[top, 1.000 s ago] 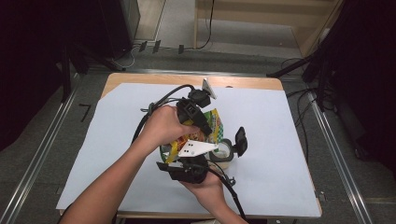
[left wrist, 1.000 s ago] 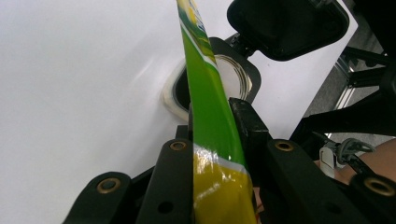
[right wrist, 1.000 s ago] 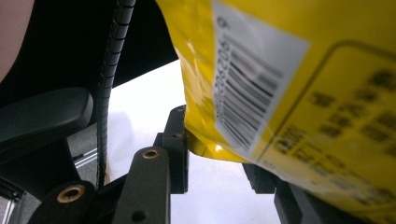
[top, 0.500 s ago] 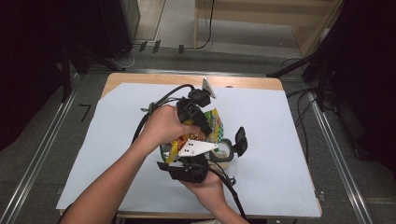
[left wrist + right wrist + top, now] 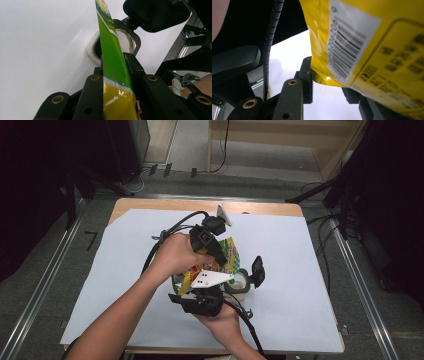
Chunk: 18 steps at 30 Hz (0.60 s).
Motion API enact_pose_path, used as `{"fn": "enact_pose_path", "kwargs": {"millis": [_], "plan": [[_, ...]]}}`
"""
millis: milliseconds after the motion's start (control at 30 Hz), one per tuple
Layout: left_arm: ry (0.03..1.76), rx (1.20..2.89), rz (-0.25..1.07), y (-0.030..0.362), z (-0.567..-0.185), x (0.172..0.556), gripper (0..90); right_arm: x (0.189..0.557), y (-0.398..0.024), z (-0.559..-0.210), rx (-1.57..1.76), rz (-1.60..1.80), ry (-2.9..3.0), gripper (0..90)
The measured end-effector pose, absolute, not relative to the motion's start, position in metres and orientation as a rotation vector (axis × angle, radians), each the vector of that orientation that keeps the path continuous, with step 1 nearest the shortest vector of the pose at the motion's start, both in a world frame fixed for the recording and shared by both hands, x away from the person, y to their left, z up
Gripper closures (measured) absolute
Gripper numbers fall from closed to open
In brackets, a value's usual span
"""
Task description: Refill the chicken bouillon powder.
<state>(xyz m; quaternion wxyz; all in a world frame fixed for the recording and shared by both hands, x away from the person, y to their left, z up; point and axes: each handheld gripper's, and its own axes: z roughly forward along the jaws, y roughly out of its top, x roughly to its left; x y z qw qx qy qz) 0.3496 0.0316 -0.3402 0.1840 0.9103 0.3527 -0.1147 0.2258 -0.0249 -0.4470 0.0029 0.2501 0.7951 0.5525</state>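
Note:
A yellow and green snack bag (image 5: pixel 230 253) hangs over the middle of the table between both grippers. In the left gripper view its green edge (image 5: pixel 112 55) runs up between the jaws of my left gripper (image 5: pixel 115 62), which pinch it. From the right gripper view, the bag's yellow back with a barcode (image 5: pixel 352 50) sits in my right gripper (image 5: pixel 329 78); one jaw presses its lower corner and the other is hidden behind the bag. Seen from above, the left gripper (image 5: pixel 216 254) comes from the far side and the right gripper (image 5: pixel 205 290) from the near side.
A roll of clear tape (image 5: pixel 241 281) lies on the white sheet (image 5: pixel 310 270) just under the bag, with a black rounded part (image 5: pixel 257 270) standing beside it. Cables trail from both grippers. The wooden table edge (image 5: pixel 200 205) shows at the far side.

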Motion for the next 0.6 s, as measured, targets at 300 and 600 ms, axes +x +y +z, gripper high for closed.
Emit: {"fn": "enact_pose_path", "kwargs": {"millis": [300,600], "plan": [[1.0,2.568,-0.334,0.0321,-0.3421,0.3502,78.6,0.2256,-0.0248,-0.4475,0.782,1.725,2.493,66.7],[1.0,2.563,-0.344,0.0329,-0.3439,0.3511,78.8,0.2254,-0.0249,-0.4481,0.781,1.709,2.494,66.6]]}}
